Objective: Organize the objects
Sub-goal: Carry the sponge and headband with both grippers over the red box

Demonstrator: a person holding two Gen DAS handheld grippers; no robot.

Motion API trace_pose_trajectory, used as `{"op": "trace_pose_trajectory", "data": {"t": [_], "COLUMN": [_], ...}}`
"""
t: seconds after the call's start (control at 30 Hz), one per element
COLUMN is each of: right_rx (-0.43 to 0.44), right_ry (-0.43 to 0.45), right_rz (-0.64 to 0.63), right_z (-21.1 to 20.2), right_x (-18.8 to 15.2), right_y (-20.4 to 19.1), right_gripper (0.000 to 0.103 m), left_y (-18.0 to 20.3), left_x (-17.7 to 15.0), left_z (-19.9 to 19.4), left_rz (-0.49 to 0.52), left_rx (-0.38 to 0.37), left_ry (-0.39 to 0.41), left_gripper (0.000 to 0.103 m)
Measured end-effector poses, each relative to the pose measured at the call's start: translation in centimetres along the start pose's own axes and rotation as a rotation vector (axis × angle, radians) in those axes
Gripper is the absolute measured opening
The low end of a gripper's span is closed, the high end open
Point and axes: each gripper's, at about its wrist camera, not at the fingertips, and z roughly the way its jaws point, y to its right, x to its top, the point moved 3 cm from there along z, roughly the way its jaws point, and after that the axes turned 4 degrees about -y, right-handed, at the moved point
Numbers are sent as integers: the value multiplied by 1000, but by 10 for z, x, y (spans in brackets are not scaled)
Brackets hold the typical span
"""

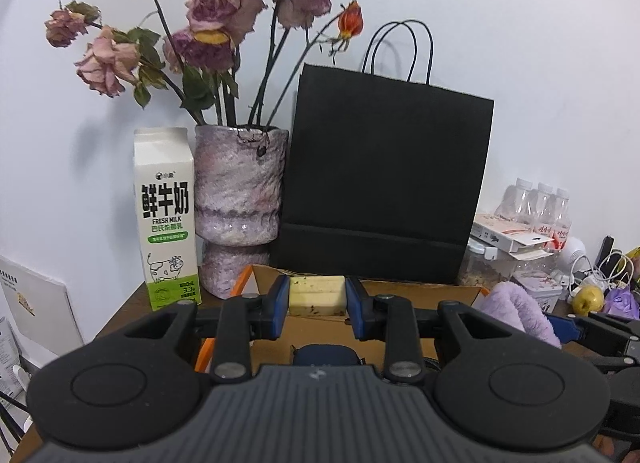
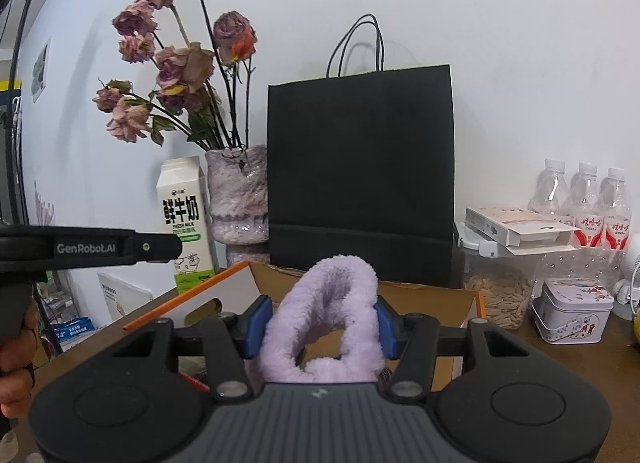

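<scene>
left gripper (image 1: 317, 297): jaws closed on yellow soap bar (image 1: 317, 296), blue pads pressing both short ends; bar level, speckled with dark bits
soap position: held above the cardboard box (image 1: 420, 291), toward its back wall, in front of black paper bag (image 1: 384, 179)
right gripper (image 2: 320, 327): jaws clamped on purple fluffy loop (image 2: 324, 319), pads squeezing its left and right sides
loop: plush lilac ring, upright, top arching above the pads, hole visible through the middle; also seen at right edge of left view (image 1: 516, 311)
loop position: over the cardboard box (image 2: 432, 299), front of the black paper bag (image 2: 360, 175)
cardboard box: open top, brown inside, orange edge on left flap; sits on brown table (image 2: 580, 359) just in front of the bag
dark blue pouch (image 1: 325, 354): inside the box, below the soap, mostly hidden by the left gripper body
black paper bag: upright against white wall, twin cord handles up
vase (image 1: 240, 207): mottled pink-purple, just left of the bag, holds dried roses (image 1: 216, 11)
milk carton (image 1: 168, 219): white and green, cow print, touching or nearly touching the vase's left side, cannot tell which
seed jar (image 2: 496, 287): clear, right of the bag, white flat carton (image 2: 520, 227) lying on its lid
water bottles (image 2: 584, 199): three, behind the jar, right of the bag
tin (image 2: 572, 315): small, printed, right of the box, in front of the jar
yellow fruit (image 1: 588, 300): far right of the bag, next to white cables
person's hand (image 2: 16, 363): lower left of right view, on the other gripper's handle
</scene>
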Motion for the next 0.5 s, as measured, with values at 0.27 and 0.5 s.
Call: {"op": "trace_pose_trajectory", "data": {"t": [0.27,0.5], "right_rx": [-14,-27], "right_ry": [-29,-50], "right_rz": [7,7], "right_z": [19,29], "right_x": [1,-2], "right_y": [10,12], "right_gripper": [52,52], "left_y": [2,1], "left_x": [-2,-2], "left_z": [25,37], "left_rz": [32,41], "left_rx": [-3,-3], "left_ry": [-33,-43], "left_gripper": [31,31]}}
